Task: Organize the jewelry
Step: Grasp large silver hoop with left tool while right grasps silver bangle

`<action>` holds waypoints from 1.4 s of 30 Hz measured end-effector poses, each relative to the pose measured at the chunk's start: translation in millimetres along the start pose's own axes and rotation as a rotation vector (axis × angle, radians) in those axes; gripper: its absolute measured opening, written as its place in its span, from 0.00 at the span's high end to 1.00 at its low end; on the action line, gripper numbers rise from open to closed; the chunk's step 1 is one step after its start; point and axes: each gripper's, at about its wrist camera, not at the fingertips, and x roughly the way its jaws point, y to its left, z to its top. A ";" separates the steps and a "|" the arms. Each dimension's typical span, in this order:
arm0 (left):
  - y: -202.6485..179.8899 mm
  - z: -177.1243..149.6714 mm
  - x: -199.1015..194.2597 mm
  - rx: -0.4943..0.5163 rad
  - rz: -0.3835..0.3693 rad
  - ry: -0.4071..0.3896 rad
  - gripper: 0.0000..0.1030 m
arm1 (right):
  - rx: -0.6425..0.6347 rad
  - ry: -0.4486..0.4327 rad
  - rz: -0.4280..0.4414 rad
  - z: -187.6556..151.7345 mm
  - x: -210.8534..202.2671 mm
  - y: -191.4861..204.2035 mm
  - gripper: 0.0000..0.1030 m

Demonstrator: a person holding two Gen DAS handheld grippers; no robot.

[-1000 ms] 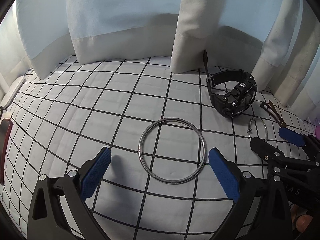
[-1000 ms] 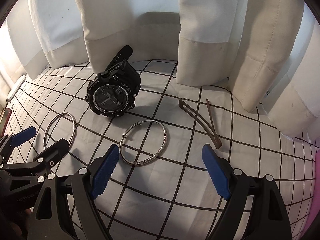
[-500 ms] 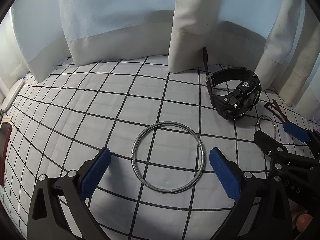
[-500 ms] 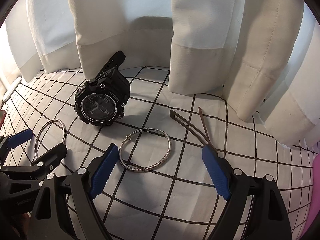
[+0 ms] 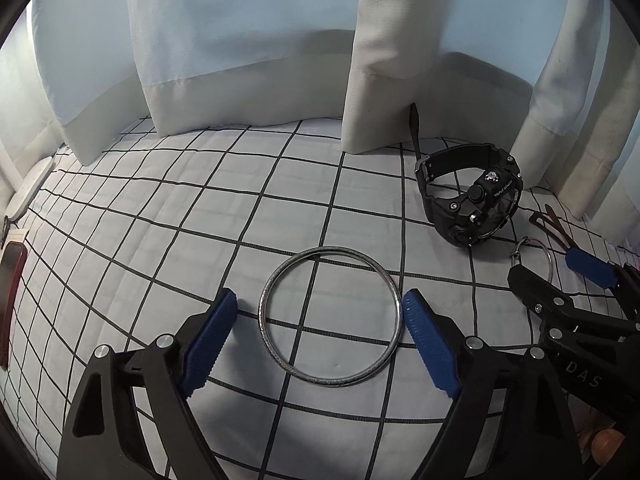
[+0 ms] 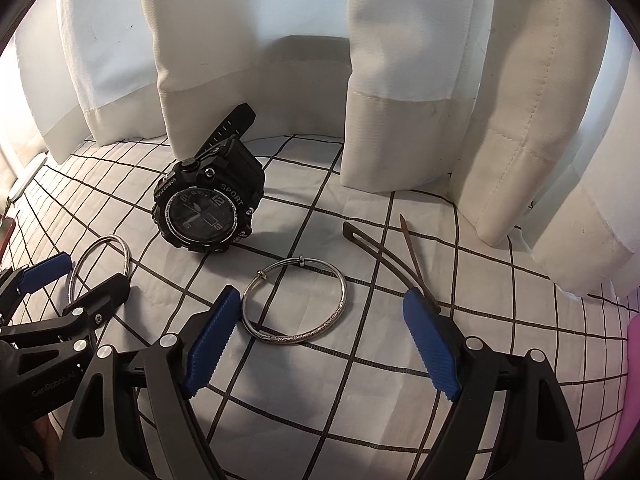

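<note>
A plain silver bangle [image 5: 330,316] lies flat on the checked bedsheet, between the open fingers of my left gripper [image 5: 324,332]. A second, engraved silver bangle [image 6: 295,302] with a sliding clasp lies between the open fingers of my right gripper [image 6: 324,340]. A black sport watch [image 6: 208,208] stands on its side behind the bangles; it also shows in the left wrist view [image 5: 470,198]. A brown hair clip [image 6: 394,258] lies to the right of the engraved bangle. Neither gripper holds anything.
White curtains [image 6: 400,80] hang along the back edge of the bed. A white device [image 5: 30,188] and a dark red object [image 5: 12,276] lie at the far left. Something pink [image 6: 632,392] is at the right edge.
Both grippers have moved forward and down, so each bangle now lies between its gripper's fingers. The objects themselves have not moved.
</note>
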 end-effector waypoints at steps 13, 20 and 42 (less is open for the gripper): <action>-2.3 -0.8 -2.9 0.002 -0.014 -0.015 0.32 | -0.018 -0.029 0.047 -4.4 -9.5 8.4 0.50; -1.4 -3.4 -6.5 -0.004 -0.011 -0.017 0.32 | 0.000 -0.043 0.063 -8.7 -16.3 3.1 0.50; -2.2 -12.4 -33.0 0.017 -0.037 -0.030 0.32 | 0.053 -0.033 0.093 -31.9 -48.9 -0.6 0.50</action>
